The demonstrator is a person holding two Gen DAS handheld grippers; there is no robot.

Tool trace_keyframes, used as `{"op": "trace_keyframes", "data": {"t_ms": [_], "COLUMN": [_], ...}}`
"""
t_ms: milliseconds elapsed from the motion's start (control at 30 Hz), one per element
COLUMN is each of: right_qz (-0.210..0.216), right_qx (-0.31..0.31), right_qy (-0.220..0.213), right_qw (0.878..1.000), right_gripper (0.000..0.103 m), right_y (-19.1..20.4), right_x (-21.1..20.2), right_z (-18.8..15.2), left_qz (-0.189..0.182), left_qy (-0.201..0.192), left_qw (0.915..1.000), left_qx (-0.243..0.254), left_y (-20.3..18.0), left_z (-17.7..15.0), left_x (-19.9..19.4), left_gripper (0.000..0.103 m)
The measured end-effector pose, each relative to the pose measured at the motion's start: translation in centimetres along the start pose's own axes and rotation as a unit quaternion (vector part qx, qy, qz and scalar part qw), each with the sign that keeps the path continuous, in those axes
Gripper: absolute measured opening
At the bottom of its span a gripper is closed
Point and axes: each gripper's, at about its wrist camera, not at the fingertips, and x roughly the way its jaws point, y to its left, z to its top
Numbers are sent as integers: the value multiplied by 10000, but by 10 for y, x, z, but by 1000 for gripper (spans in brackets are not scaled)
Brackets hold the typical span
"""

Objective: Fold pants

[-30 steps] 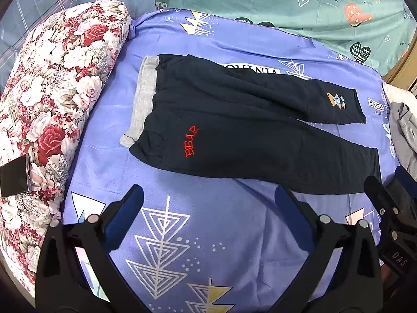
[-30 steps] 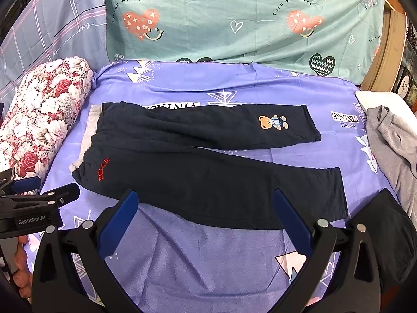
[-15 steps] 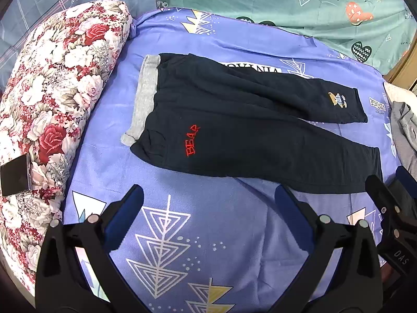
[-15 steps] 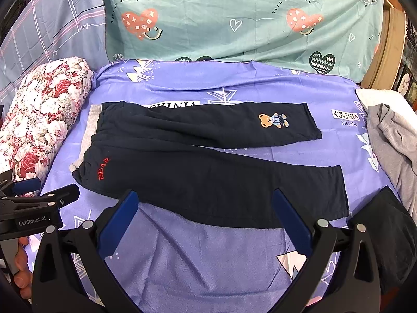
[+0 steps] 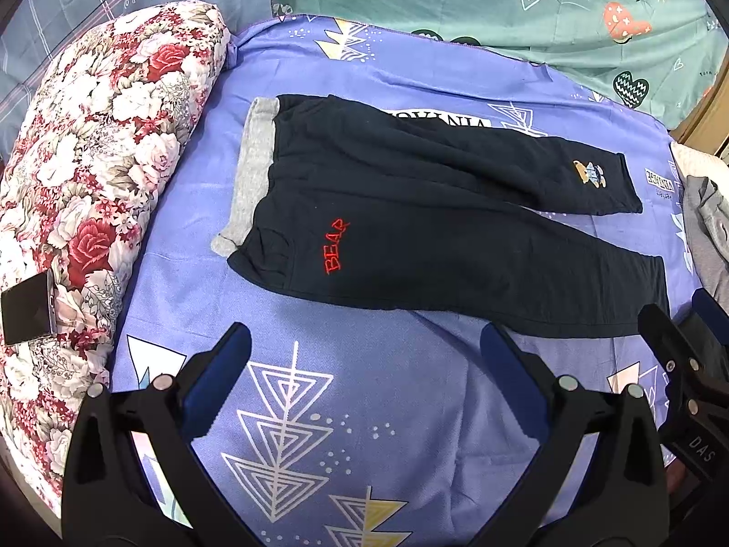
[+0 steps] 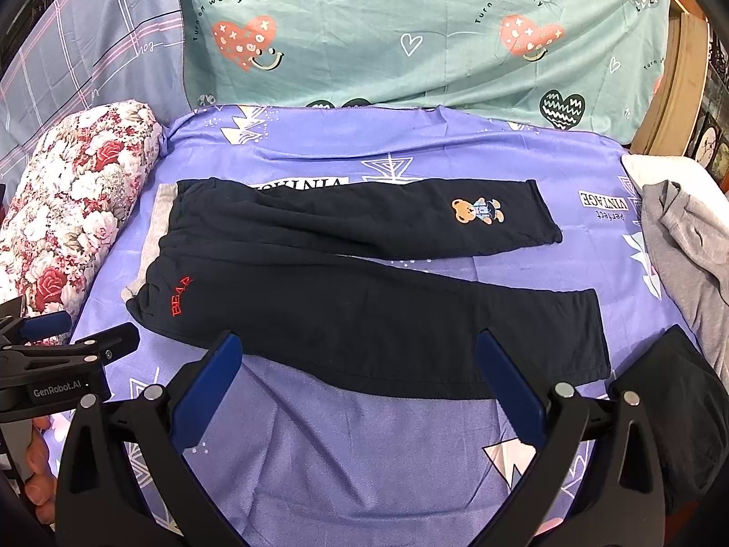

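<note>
Little is seen changed since earlier: pants (image 6: 364,291), dark, soft, thick and limp, laid flat on the bed (image 6: 364,446), both legs rightward; left tool (image 5: 364,364) and right tool (image 6: 360,360) held spread, empty, near; grey waistband (image 5: 255,168) and cuffs judged best gripped.

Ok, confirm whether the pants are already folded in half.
No, the pants lie spread flat on the purple sheet, both legs stretched out side by side.

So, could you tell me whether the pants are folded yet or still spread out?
Spread out. The pants lie flat on the purple sheet, both legs apart and full length.
</note>
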Motion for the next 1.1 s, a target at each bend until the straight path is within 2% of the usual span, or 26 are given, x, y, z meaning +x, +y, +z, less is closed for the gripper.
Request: {"op": "trace_keyframes", "data": {"t_ms": [733, 800, 867, 933, 1000, 1033, 1067, 1100], "right_qz": [14, 45, 71, 206, 431, 501, 556, 502], "right_qx": [-7, 46, 366, 898, 1805, 2136, 2641, 2919], "right_qy": [35, 164, 584, 1002, 1525, 1663, 1774, 1785], "right_qw": [10000, 9998, 9976, 9907, 9707, 9614, 9464, 9383], "right_gripper": [102, 102, 102, 102, 102, 102, 102, 102], "right_y": [2, -2, -16, -38, -74, -86, -107, -122], "right_x": [5, 13, 31, 49, 69, 74, 79, 81], "right_z": [-1, -3, -9, -18, -34, -41, -51, -57], "left_qz": [-7, -75, -195, -334, -531, -671, -777, -830], "left_qy": [51, 114, 330, 644, 907, 1054, 1161, 1263], "left_qw": [10000, 9999, 9992, 9960, 9899, 9848, 9801, 9753], "left_qx": [30, 10, -128, -520, -947, -1210, -1407, -1610], "left_y": [0, 3, 13, 36, 61, 76, 89, 104], "left_z": [1, 2, 4, 6, 7, 7, 8, 9], "left_x": [3, 8, 22, 43, 62, 74, 83, 93], "left_gripper": [101, 101, 101, 101, 101, 101, 101, 101]}}
